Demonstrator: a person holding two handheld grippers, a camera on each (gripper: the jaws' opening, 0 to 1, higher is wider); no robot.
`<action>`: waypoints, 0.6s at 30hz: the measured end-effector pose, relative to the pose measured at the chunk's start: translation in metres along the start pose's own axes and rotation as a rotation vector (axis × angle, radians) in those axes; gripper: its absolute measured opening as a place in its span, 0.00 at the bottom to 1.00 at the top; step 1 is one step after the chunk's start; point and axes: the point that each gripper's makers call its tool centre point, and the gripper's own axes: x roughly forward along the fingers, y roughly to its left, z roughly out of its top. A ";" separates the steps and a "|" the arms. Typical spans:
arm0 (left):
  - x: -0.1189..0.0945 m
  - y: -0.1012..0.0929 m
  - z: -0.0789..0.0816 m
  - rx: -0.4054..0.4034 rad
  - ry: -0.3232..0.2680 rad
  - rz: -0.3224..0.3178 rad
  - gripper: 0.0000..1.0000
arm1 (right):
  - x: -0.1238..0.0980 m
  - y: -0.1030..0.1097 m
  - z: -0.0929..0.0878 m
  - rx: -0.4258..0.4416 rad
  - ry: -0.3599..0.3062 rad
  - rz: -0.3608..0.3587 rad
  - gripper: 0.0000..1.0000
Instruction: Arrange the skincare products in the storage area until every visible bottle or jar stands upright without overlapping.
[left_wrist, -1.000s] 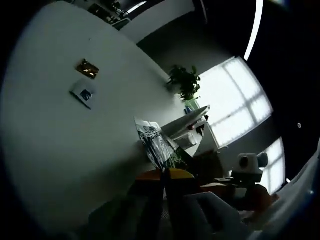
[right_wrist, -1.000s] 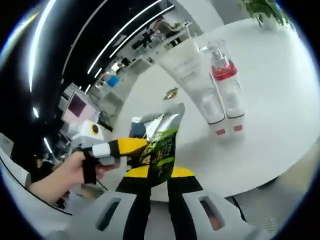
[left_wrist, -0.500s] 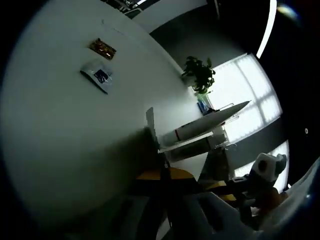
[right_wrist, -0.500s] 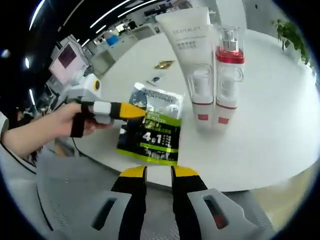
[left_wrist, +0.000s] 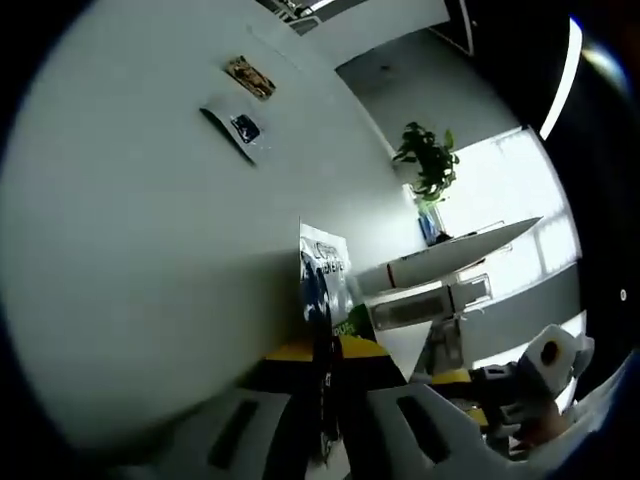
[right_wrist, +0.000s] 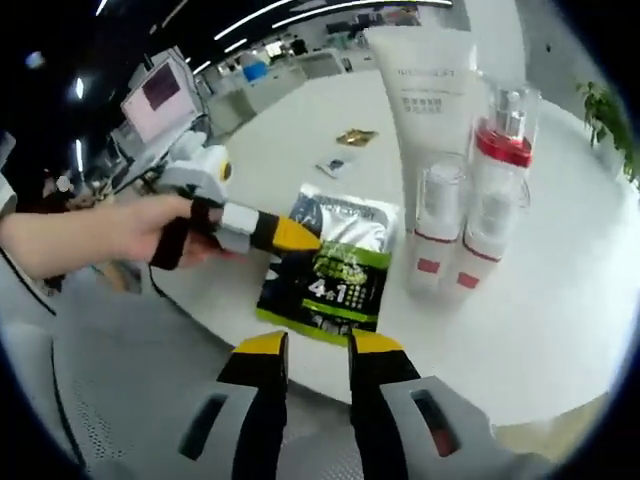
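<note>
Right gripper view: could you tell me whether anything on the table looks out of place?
Yes. The green and silver sachet is held up by the left gripper, not set down. Two small packets lie flat and loose farther back. The white tube and red-capped bottle stand upright, close together, and look fine.

White round table: green-black sachet, tube, two pump bottles, two far packets, possibly samples.
</note>
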 end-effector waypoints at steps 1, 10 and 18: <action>0.001 0.002 0.000 0.000 0.000 0.001 0.01 | 0.004 0.000 0.001 -0.030 0.002 0.002 0.23; 0.002 0.001 0.001 0.002 0.007 0.008 0.01 | 0.038 -0.011 -0.003 -0.172 0.036 -0.053 0.23; 0.005 -0.002 0.001 0.015 0.027 0.013 0.01 | 0.050 -0.013 -0.016 -0.232 0.086 -0.057 0.22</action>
